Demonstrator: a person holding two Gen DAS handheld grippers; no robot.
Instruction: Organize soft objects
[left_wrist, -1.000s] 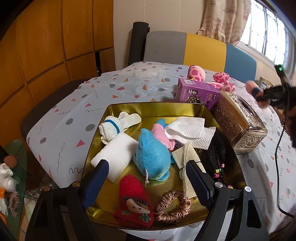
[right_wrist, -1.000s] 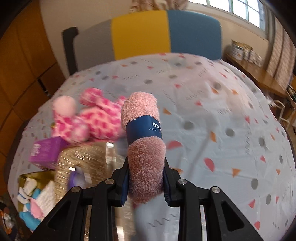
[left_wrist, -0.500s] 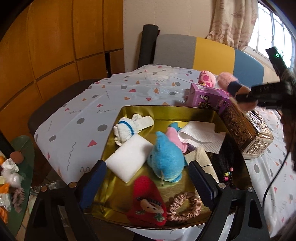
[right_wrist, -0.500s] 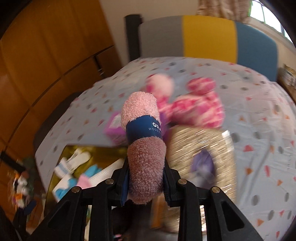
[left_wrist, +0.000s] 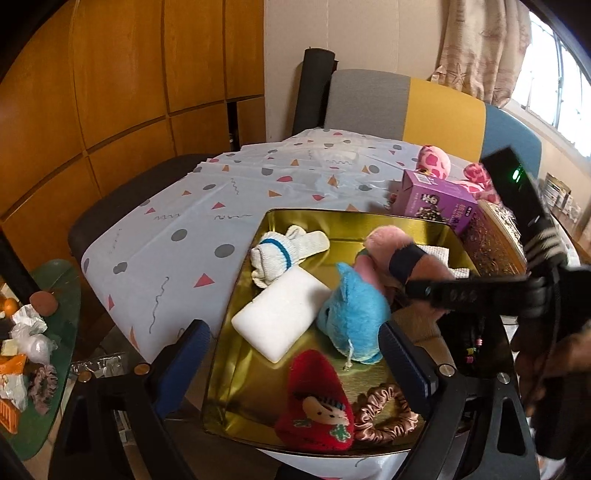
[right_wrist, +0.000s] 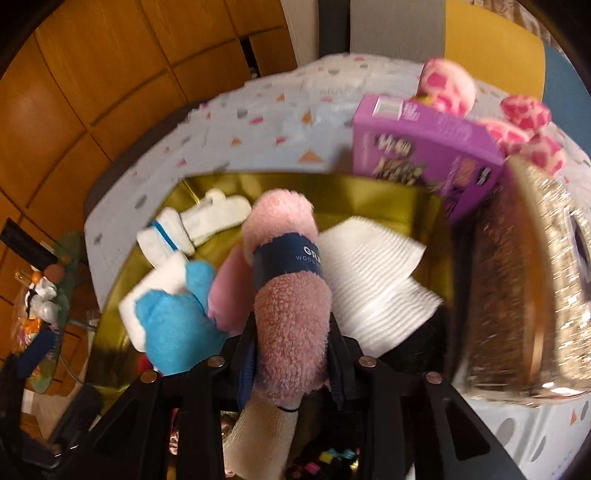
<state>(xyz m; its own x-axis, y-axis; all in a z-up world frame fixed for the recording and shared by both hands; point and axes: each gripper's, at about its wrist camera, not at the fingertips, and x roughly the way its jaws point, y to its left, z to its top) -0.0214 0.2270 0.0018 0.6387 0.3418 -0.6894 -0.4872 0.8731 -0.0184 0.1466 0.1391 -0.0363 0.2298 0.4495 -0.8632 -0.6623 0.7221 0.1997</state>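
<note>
L→R across the gold tray (left_wrist: 236, 314): white sock w/ blue stripe (left_wrist: 284, 254) at far-left corner, white foam block (left_wrist: 284, 321) beside it, blue plush (left_wrist: 354, 314) mid-tray, white cloth (right_wrist: 373, 273) toward the right edge. Red doll (left_wrist: 317, 402) + satin scrunchie (left_wrist: 384, 410) along the near edge.

Left gripper (left_wrist: 299, 354): fingers wide apart, nothing between them, hovering at the near edge.

Right gripper (right_wrist: 291, 362): clamped on the pink rolled sock (right_wrist: 288, 291), navy band round its middle. Sock is up in the air over tray centre, above the blue plush and cloth, not set down yet.

Risks: let go from here and the roll likely lands on the plush, then tumbles toward the right edge; a low pass could snag the cloth.

Hard to read: right-wrist view is motion-blurred; dark stuff w/ coloured beads at the tray's right edge unclear. Purple box (left_wrist: 436, 203) hides most of the pink spotted plush (left_wrist: 436, 158) behind it.
</note>
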